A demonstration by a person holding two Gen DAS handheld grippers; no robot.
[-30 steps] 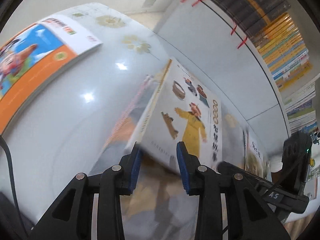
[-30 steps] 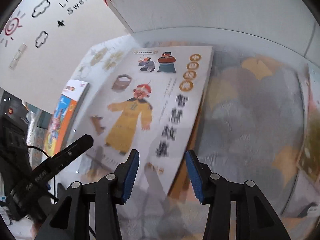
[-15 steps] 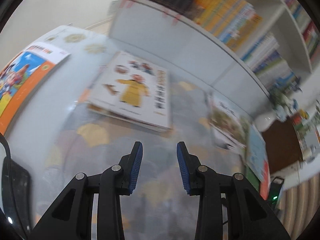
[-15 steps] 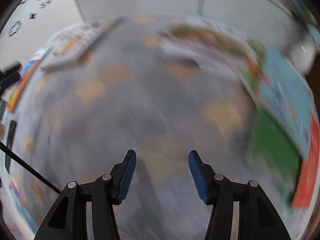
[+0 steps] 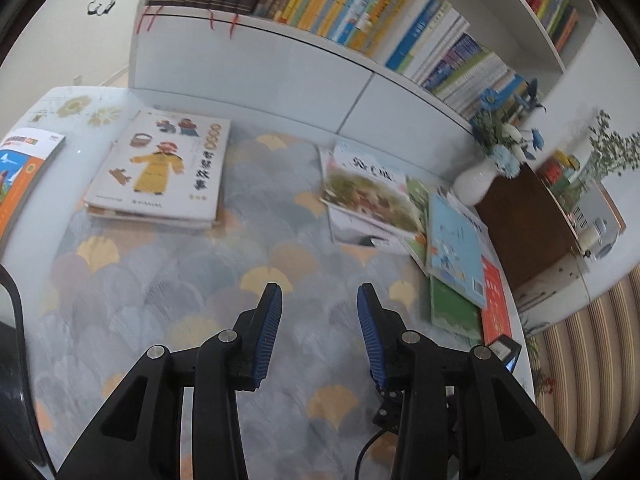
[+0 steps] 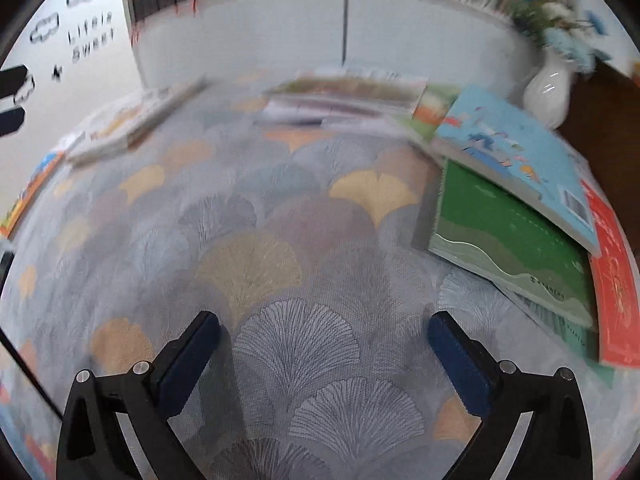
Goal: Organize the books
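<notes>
Both tools have withdrawn from the white picture book with a yellow-robed figure on its cover (image 5: 160,168), which was between the jaws a second ago and now lies flat on a small stack at the far left of the counter (image 5: 168,288). The left tool (image 5: 318,330) hangs over the grey fan-patterned cloth with its jaws opening slightly and nothing between them. The right tool (image 6: 324,356) is opening to full spread, also empty, over the same cloth.

Step in hand, as judged: one book is placed; the next is to be fetched from the untidy pile on the right. That pile holds a light-blue paperback (image 6: 516,160) lying tilted across a green-covered book (image 6: 508,232), with a red-covered book (image 6: 616,280) at the right edge and a white landscape-cover book (image 5: 372,192) farther back.

The next move calls for the right tool to swing right and take the light-blue paperback by its near-left edge, since it lies uppermost.

Obstructions: a white vase with blue flowers (image 5: 478,184) stands just beyond the pile, and a dark brown cabinet (image 5: 528,224) adjoins it. An orange-and-blue book (image 5: 24,180) lies at the far left, clear of the route. The white bookshelf (image 5: 360,92) runs along the far side.
</notes>
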